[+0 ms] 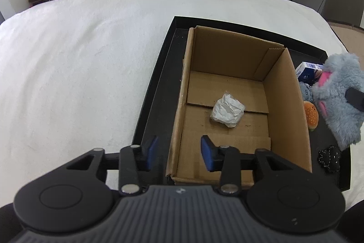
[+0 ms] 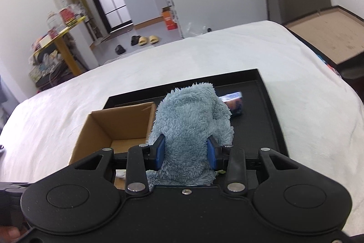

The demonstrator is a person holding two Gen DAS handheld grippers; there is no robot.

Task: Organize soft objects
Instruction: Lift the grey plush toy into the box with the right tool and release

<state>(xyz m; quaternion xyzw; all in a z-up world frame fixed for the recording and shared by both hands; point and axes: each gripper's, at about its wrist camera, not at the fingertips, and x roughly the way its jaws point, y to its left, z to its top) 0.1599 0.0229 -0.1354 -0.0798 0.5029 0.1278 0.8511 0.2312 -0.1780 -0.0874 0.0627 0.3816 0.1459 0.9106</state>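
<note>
A cardboard box (image 1: 289,106) stands in a black tray (image 1: 159,92) on the white bed. A crumpled white paper wad (image 1: 228,110) lies on the box floor. My left gripper (image 1: 179,153) is open and empty, straddling the box's near left wall. My right gripper (image 2: 186,153) is shut on a blue-grey plush toy (image 2: 191,124), held above the tray to the right of the box (image 2: 100,129). The plush (image 1: 341,101) with pink ears also shows at the right of the left wrist view, one right finger (image 1: 355,98) pressed into it.
In the tray right of the box lie a burger-shaped plush (image 1: 311,115), a small blue plush (image 1: 306,90), a black dotted cloth (image 1: 329,158) and a blue-white carton (image 1: 307,71), which also shows in the right wrist view (image 2: 234,104). White bedding (image 1: 79,72) surrounds the tray.
</note>
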